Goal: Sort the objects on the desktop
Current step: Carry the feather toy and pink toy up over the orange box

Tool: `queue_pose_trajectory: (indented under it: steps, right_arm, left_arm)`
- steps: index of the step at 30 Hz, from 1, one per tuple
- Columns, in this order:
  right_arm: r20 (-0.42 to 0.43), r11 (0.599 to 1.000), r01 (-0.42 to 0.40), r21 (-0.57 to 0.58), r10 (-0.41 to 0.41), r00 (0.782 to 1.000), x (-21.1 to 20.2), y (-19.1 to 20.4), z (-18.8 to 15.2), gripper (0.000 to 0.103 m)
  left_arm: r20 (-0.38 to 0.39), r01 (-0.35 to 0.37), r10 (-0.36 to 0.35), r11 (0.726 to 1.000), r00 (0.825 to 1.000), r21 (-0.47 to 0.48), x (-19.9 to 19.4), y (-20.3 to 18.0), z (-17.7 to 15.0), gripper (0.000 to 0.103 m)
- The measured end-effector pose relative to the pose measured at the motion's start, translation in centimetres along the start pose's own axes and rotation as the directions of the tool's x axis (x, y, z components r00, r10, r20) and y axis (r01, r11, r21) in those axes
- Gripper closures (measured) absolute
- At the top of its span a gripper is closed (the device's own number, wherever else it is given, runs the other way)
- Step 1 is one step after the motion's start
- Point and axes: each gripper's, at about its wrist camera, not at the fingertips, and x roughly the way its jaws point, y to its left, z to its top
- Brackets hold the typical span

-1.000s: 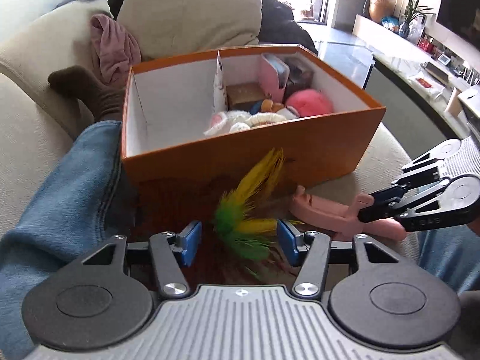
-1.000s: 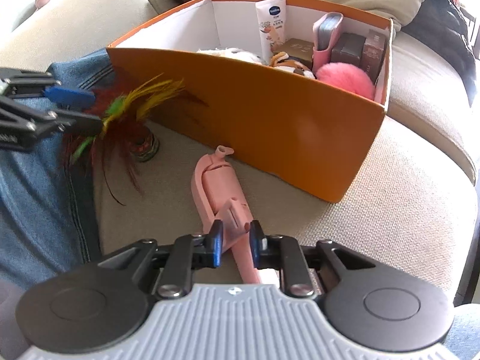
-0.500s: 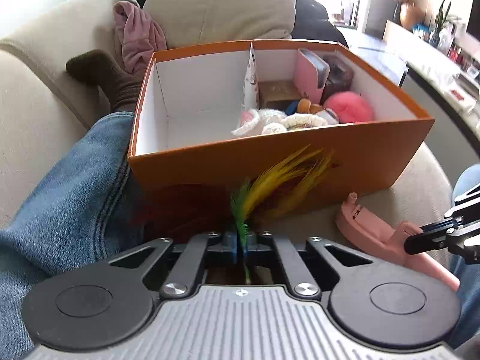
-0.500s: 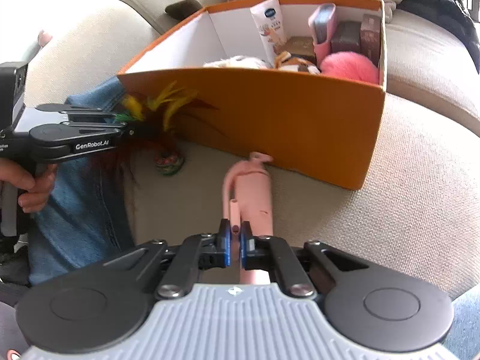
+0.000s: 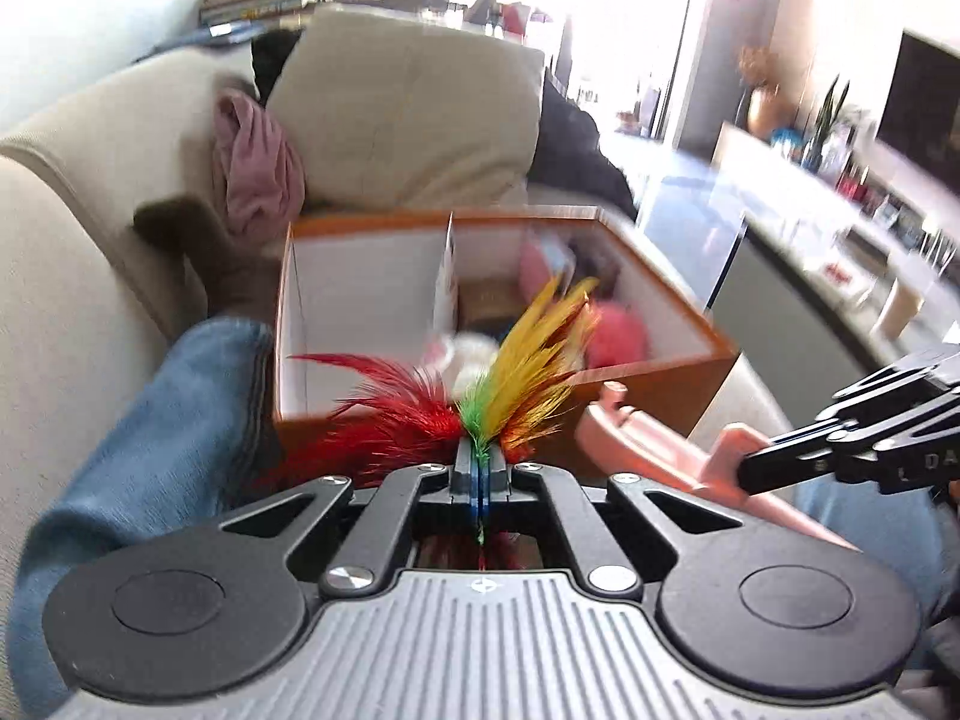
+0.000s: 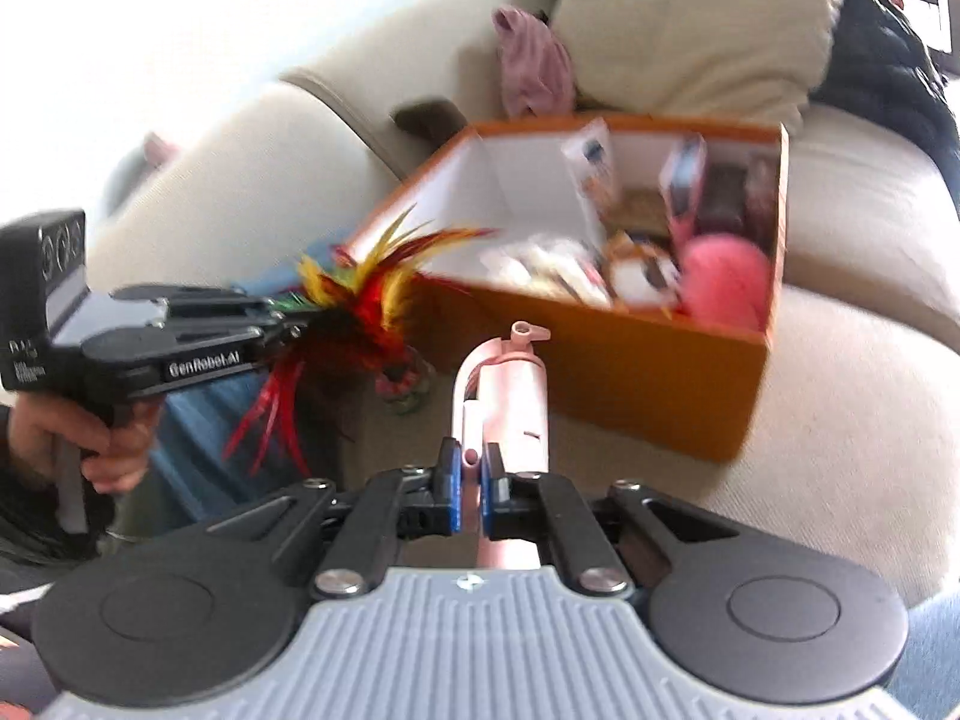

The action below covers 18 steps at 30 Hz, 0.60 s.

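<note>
- Between the closed jaws of the left gripper (image 5: 480,468): a feather toy (image 5: 510,384), clamped by thin green strands, plumes fanning ahead.
- Between the right gripper (image 6: 471,489) jaws: a pink tool (image 6: 507,396), pinched, nose forward.
- Beyond both: an orange box (image 6: 660,384) on the sofa (image 6: 840,396), right compartment crowded.

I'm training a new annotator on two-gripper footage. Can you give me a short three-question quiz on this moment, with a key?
1. True or false: the left gripper is shut on the feather toy.
2. What does the right gripper hold? A) a pink pompom B) the pink tool C) nothing
3. Fill in: the orange box has a bare compartment on its ____ side, as seen in the left wrist view.

Key:
1. True; feathers stick out from between its closed pads.
2. B
3. Left; the other compartment holds the pink pompom and other items.
</note>
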Motion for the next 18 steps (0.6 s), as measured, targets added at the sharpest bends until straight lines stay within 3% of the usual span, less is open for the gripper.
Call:
queue_pose_trajectory:
  steps: [3, 8, 12, 18]
  right_arm:
    - [0.038, 1.0, -0.024, -0.011, 0.024, 0.999, -0.5, 0.9, 2.3, 0.097]
    - [0.077, 1.0, -0.019, -0.012, 0.02, 0.997, 1.0, 1.5, 6.9, 0.097]
    - [0.075, 0.999, 0.001, 0.032, -0.004, 0.997, 4.4, 0.7, 10.7, 0.097]
    - [0.04, 0.993, 0.024, 0.116, -0.029, 0.999, 11.3, -0.6, 15.0, 0.097]
  left_arm:
    - [0.041, 0.007, -0.006, 1.0, 0.999, -0.017, -1.2, 0.5, 1.5, 0.102]
    - [0.097, -0.041, 0.043, 0.999, 0.994, -0.023, -1.7, 1.7, 4.3, 0.102]
    - [0.121, -0.074, 0.078, 0.997, 0.99, -0.032, -1.0, 2.7, 6.1, 0.102]
    - [0.134, -0.185, 0.191, 0.981, 0.972, -0.052, 1.2, 4.4, 8.3, 0.102]
